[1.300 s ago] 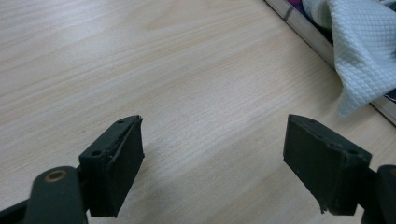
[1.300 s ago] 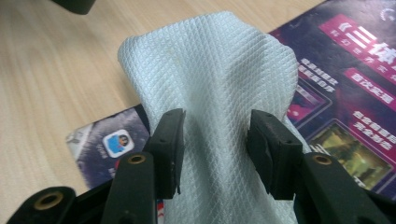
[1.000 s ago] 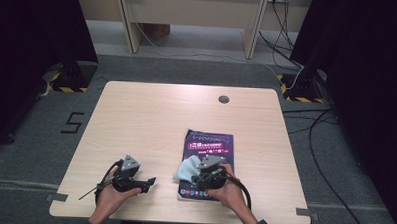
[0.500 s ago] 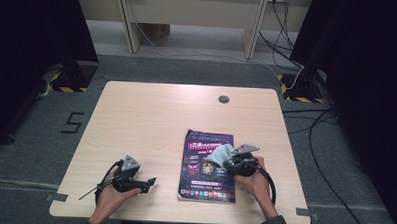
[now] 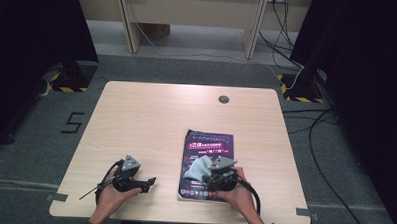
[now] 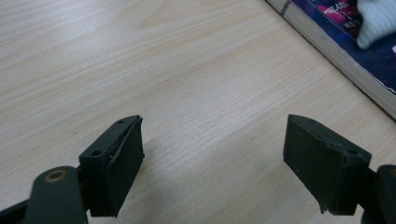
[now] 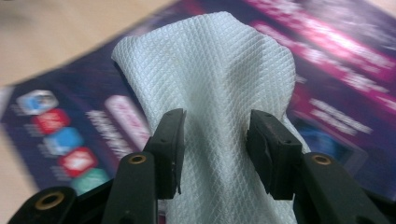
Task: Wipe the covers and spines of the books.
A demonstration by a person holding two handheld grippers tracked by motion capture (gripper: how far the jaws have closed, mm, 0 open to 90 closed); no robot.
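Observation:
A dark purple book [image 5: 209, 141] lies flat on the wooden table [image 5: 151, 120], right of centre near the front edge. My right gripper [image 5: 207, 176] is over the book's near half, shut on a bunched white cloth [image 5: 196, 168] that rests on the cover. In the right gripper view the textured cloth [image 7: 210, 60] fills the gap of the right gripper [image 7: 215, 126], both pads pressing it, over the book [image 7: 336, 46]. My left gripper [image 5: 152, 181] lies on the table at front left, held by a hand. The left gripper [image 6: 212, 135] stands open over bare wood; the book's edge [image 6: 327, 42] and cloth [image 6: 376, 21] lie beyond.
A round cable hole [image 5: 223, 99] sits near the table's far edge. Grey tape marks the front corners [image 5: 303, 212]. Cables [image 5: 316, 121] trail on the floor to the right, and furniture legs [image 5: 129, 29] stand behind the table.
My right gripper with the cloth swept right and away across the book, then came back left and nearer over its front half. The left gripper has stayed where it was.

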